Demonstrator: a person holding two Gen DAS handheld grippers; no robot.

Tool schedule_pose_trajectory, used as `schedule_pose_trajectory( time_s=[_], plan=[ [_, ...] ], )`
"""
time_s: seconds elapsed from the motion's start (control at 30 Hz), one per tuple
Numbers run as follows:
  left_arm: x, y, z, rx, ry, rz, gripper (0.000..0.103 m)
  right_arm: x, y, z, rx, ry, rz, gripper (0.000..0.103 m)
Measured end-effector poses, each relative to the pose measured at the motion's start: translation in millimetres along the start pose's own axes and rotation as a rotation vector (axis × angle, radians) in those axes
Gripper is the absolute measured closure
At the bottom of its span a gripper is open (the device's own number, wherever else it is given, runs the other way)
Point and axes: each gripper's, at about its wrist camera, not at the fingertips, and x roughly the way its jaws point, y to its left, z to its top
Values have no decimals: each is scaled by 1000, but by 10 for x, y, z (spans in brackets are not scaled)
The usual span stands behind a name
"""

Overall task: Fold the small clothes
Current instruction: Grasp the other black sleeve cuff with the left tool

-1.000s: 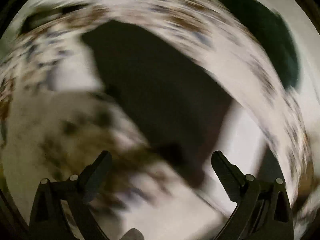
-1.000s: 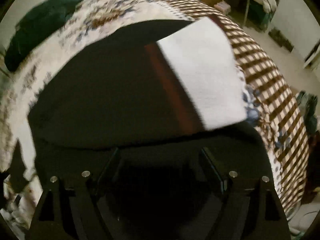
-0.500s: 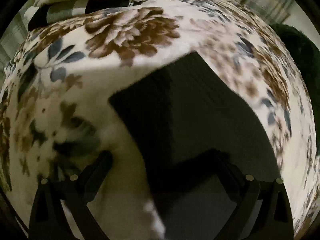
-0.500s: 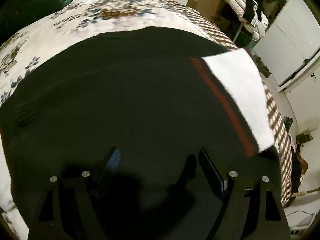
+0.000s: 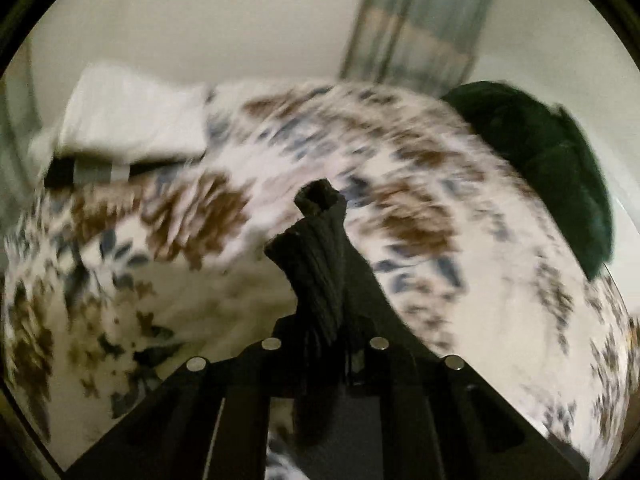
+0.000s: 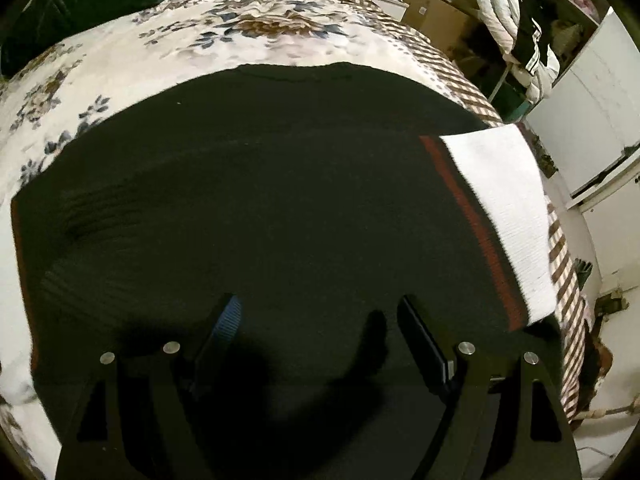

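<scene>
Pinching one black knit garment (image 5: 320,264): left hand-held gripper (image 5: 325,344); right hand-held gripper (image 6: 316,320) opening (nothing between), one floral bedspread (image 6: 256,28).

left claw (image 5: 326,320): clamped, tilted down | right claw (image 6: 316,320): jaws opening, angled steeply down

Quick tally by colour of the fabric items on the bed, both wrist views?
Black knit garment with red stripe and white band, a corner pinched in the left claw: 1
Dark green bundle at the bed's edge: 1
White pillow: 1
Floral bedspread: 1
Total: 4
</scene>
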Motion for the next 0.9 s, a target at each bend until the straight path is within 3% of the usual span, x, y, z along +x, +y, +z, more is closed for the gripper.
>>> schedule_pose_trajectory(
  time_s=[0.07, 0.2, 0.37, 0.53, 0.77, 0.9],
  plan=[
    [-257, -252, 13, 60, -35, -40, 94, 23, -91, 13, -1, 16, 11, 8],
    [-766, -852, -153, 211, -51, -118, 94, 21, -285, 29, -7, 29, 27, 7],
    [-1359, -1683, -602, 392, -52, -244, 94, -39, -666, 76, 23, 49, 89, 7],
    [-1941, -2622, -1264, 555, 3, -414, 94, -36, -1271, 129, 90, 62, 117, 7],
    [-2516, -3722, -2223, 702, 121, -584, 94, 120, -2339, 58, 222, 111, 90, 7],
    [-2856, -4232, -2992, 820, 190, -668, 94, 226, -2931, -14, 279, 132, 53, 7]
  ],
)
